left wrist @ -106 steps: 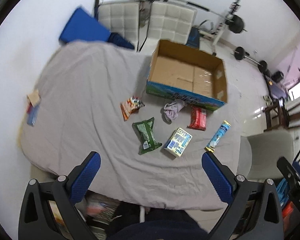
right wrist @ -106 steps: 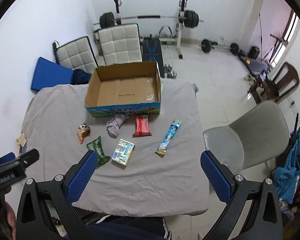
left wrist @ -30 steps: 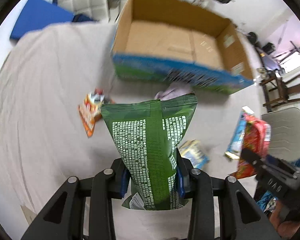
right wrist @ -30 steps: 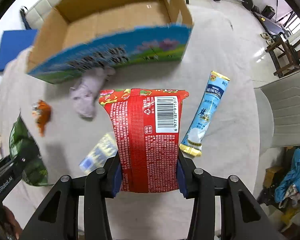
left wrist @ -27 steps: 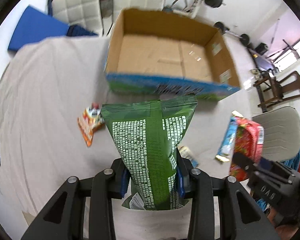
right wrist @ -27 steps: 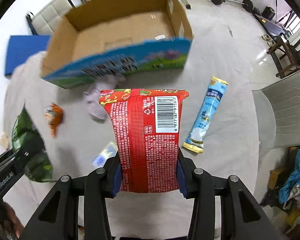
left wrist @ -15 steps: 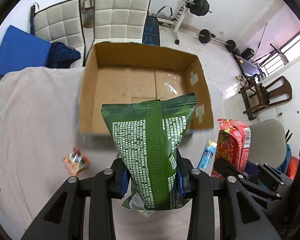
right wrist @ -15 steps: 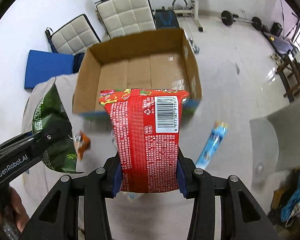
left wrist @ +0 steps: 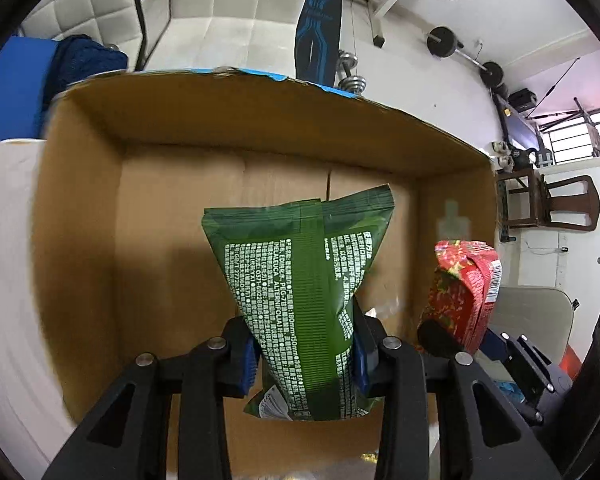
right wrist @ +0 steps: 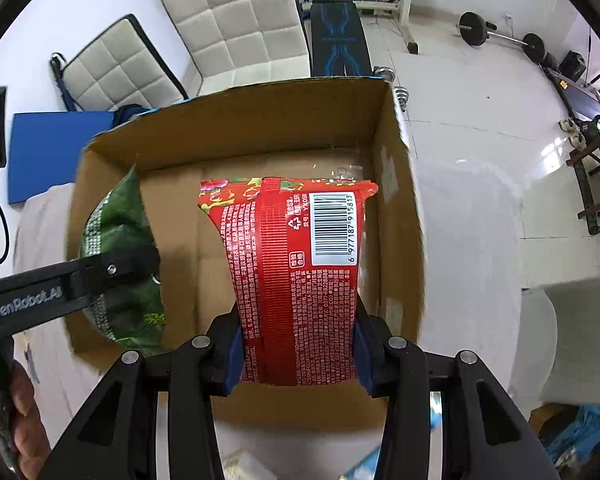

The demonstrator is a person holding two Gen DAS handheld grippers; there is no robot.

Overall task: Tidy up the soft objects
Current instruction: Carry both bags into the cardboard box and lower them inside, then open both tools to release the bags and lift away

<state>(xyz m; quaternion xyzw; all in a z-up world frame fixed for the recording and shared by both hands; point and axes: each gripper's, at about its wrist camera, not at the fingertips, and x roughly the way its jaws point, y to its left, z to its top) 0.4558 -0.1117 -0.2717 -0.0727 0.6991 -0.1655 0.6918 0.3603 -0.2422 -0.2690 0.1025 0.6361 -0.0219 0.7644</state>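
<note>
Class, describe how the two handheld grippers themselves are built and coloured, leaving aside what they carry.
Both the left gripper and right gripper have black, angular frames with triangular cut-outs and silver screws, and blue pads line their fingers. Seen from the right wrist, the left gripper's side reads "GenRobot.AI" in grey.

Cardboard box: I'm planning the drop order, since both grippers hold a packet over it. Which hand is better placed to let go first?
Either, marginally the left. The left gripper holds the green packet over the middle of the cardboard box floor; the right gripper holds the red packet nearer the right wall.
</note>
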